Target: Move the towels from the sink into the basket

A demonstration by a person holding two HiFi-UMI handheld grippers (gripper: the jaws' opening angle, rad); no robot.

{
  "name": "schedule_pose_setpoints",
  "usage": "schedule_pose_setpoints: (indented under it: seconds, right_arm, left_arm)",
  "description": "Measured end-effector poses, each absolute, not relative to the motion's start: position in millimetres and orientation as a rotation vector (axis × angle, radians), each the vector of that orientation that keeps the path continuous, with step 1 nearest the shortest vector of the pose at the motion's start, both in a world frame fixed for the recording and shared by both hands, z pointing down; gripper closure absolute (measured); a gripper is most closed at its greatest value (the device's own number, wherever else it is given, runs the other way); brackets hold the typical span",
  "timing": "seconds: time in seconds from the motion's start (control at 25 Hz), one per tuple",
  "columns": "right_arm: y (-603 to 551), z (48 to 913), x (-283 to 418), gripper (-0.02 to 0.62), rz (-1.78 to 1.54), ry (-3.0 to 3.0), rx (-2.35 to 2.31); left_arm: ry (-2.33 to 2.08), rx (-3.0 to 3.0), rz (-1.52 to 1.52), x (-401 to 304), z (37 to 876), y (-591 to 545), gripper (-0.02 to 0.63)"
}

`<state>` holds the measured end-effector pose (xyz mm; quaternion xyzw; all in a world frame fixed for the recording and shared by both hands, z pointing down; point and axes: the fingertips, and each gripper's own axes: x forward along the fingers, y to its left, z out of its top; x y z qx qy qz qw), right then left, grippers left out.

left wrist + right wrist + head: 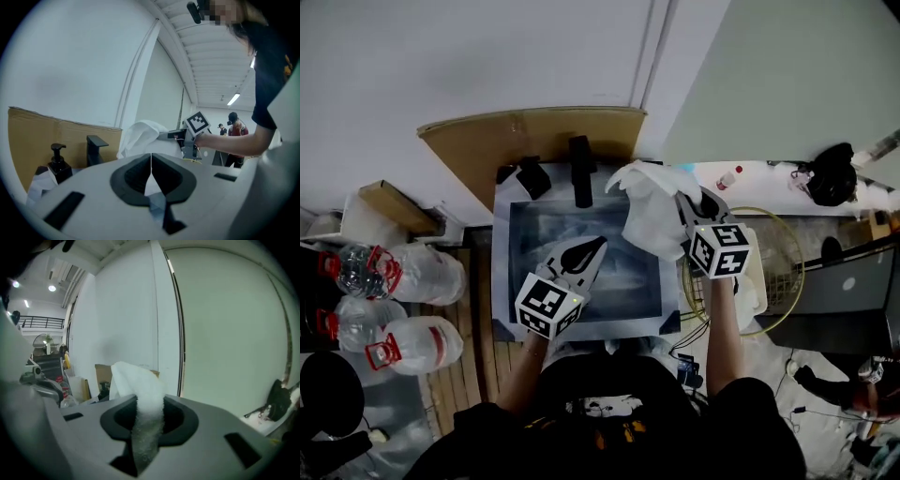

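Clamping a white towel (141, 394): the right gripper (686, 204) has its jaws pinched on a bunched strip of it. The cloth runs up between the pads and flops over above them. Left gripper (596, 246) has its jaws closed tip to tip with nothing gripped.

Head view, lower frame: both forearms reach up from the person's torso, marker cubes facing the camera. The left gripper sits over the middle of the sink (502, 267), pointing to the upper right. The right gripper is right of centre, and the towel hangs from it in a loose bundle over the sink's upper-right corner, clear of the basin. The wire basket (800, 274) is just right of the sink, right of centre in the frame. The towel isn't in it.

Water jugs (417, 274) stand at the left edge. At the sink's upper rim are a black faucet (581, 171) and a soap dispenser (532, 178), then a cardboard sheet (483, 142) leaning on the white wall (441, 56).
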<state>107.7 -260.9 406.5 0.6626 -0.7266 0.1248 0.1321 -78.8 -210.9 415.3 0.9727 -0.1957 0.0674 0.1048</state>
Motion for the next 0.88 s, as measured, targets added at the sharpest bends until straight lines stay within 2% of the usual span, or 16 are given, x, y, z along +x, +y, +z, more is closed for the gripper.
schedule_pose_setpoints:
  seconds: [0.44, 0.88]
  right_arm:
    - [-176, 361, 185, 0.511, 0.287, -2.018, 2.130]
    - [-82, 369, 304, 0.511, 0.331, -1.947, 2.220]
  left_arm:
    - [-0.378, 2.928, 0.209, -9, 405, -165, 0.597]
    - [-0.253, 2.963, 0.245, 118, 399, -101, 0.597]
